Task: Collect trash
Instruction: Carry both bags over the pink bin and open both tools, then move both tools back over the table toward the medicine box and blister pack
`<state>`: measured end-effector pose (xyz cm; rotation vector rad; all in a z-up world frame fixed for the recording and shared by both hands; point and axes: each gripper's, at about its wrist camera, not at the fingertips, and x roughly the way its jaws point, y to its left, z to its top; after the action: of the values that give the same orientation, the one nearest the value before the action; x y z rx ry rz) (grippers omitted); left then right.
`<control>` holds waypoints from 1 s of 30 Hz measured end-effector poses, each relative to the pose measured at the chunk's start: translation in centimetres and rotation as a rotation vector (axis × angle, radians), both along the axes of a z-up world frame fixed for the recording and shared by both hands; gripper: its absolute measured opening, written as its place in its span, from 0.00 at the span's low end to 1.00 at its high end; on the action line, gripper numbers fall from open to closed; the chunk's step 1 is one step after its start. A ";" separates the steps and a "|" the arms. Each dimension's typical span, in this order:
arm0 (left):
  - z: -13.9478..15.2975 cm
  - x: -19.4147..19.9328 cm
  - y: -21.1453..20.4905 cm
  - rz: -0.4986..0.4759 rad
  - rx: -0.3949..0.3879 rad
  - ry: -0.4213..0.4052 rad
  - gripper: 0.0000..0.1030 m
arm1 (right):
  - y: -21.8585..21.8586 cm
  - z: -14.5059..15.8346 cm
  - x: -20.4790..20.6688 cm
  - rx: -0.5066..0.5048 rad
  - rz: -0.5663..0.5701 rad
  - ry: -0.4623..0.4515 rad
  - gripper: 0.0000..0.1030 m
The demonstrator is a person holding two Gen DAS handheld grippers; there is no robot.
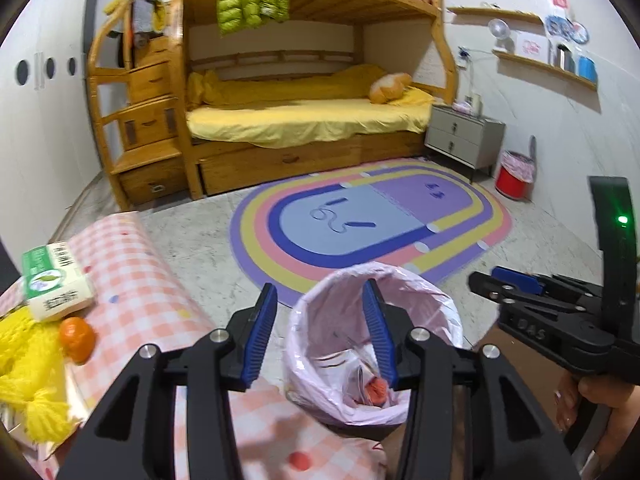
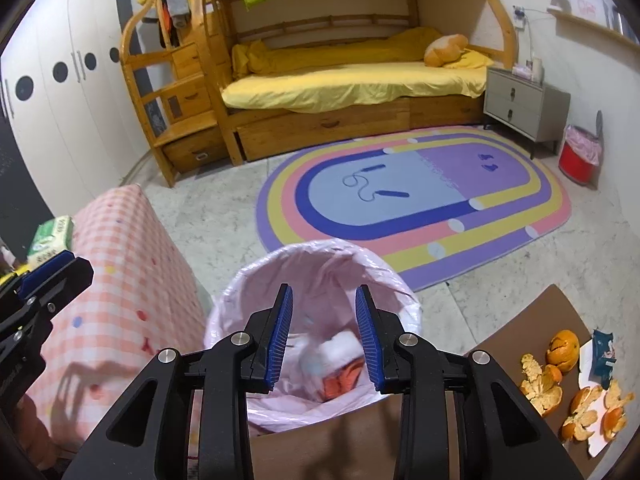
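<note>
A bin lined with a pink bag (image 1: 440, 304) (image 2: 256, 280) stands below both grippers, with orange peel (image 1: 376, 390) (image 2: 338, 384) and white paper scraps (image 2: 340, 346) inside. My left gripper (image 1: 322, 332) is open and empty, over the bin's left rim. My right gripper (image 2: 324, 332) is open and empty, directly above the bin's mouth; it also shows in the left wrist view (image 1: 516, 286). Several orange peels (image 2: 540, 384) and a blue wrapper (image 2: 604, 352) lie on a brown board (image 2: 532, 320) at the right.
A pink checked cloth (image 1: 136, 280) (image 2: 128, 264) covers a surface at the left, holding a green tissue pack (image 1: 52, 280), a whole orange (image 1: 76, 338) and yellow yarn (image 1: 24, 368). A rug (image 2: 420, 200), bunk bed (image 2: 352, 80), nightstand (image 2: 520, 100) and red bin (image 2: 578, 156) lie beyond.
</note>
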<state>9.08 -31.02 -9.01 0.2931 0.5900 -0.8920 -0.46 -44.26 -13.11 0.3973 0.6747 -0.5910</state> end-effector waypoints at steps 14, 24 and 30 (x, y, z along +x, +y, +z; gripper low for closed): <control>5.2 2.6 12.1 0.250 -0.049 -0.034 0.53 | 9.6 8.2 4.6 -0.032 0.245 -0.106 0.40; 6.7 5.5 23.4 0.487 -0.071 -0.017 0.59 | 18.8 9.7 10.1 -0.075 0.459 -0.103 0.49; 6.7 7.3 27.7 0.602 -0.050 -0.019 0.61 | 22.0 8.7 13.1 -0.089 0.546 -0.081 0.50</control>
<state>16.37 -3.34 -2.34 0.0672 0.5914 -0.3223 12.66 -22.24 -4.41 0.1399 0.6421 -0.0850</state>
